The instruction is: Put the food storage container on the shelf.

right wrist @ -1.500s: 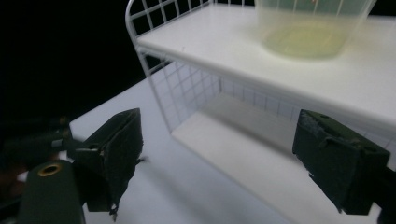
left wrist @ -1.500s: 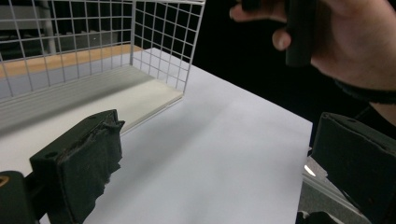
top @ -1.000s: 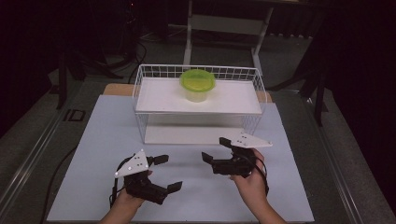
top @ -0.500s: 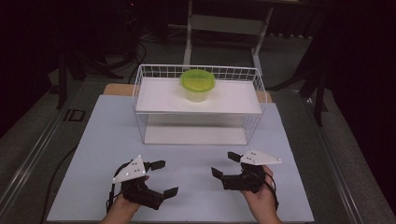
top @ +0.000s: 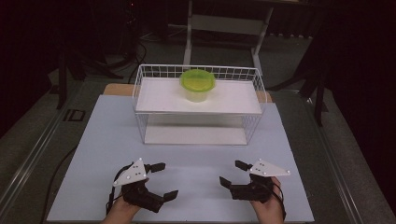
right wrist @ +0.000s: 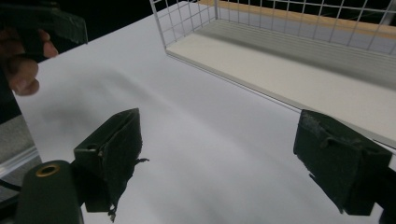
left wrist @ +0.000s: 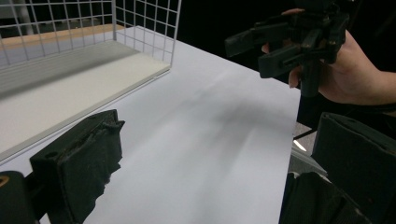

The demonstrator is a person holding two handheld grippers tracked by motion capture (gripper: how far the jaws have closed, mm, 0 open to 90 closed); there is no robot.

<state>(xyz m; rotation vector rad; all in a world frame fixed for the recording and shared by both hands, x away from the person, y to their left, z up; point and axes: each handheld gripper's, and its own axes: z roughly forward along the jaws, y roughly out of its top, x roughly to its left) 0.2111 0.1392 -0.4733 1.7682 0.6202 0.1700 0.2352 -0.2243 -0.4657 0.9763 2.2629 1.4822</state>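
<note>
1. The green-lidded container (top: 197, 85) is a small round tub with a bright lime-green lid and a paler, see-through body; it stands upright.
2. It stands on the top shelf of the white wire rack (top: 140, 88), about in the middle of that shelf and towards its far edge, well away from both grippers.
3. The rack stands at the far side of the white table (top: 98, 130). Its lower shelf (top: 195, 135) is a bare pale board lying on the tabletop.
4. The left gripper (top: 161, 180) is near the front edge of the table, left of centre, held in the person's left hand (top: 122, 209). Its jaws are spread wide, with nothing between them and nothing touching them. The grey three-cornered plate sits on top.
5. In the left gripper view the two black jaws stand far apart over bare white tabletop, with the rack's near corner (left wrist: 170, 65) off to the upper left.
6. The right gripper (top: 233, 173) is near the front edge too, right of centre, held in the right hand (top: 270, 205). Its jaws also gape wide and hold nothing.
7. In the right gripper view only plain tabletop lies between its jaws, with the rack's lower shelf (right wrist: 299, 74) beyond them.
8. The two grippers sit well apart, their jaws pointing inwards and slightly towards the rack.
</note>
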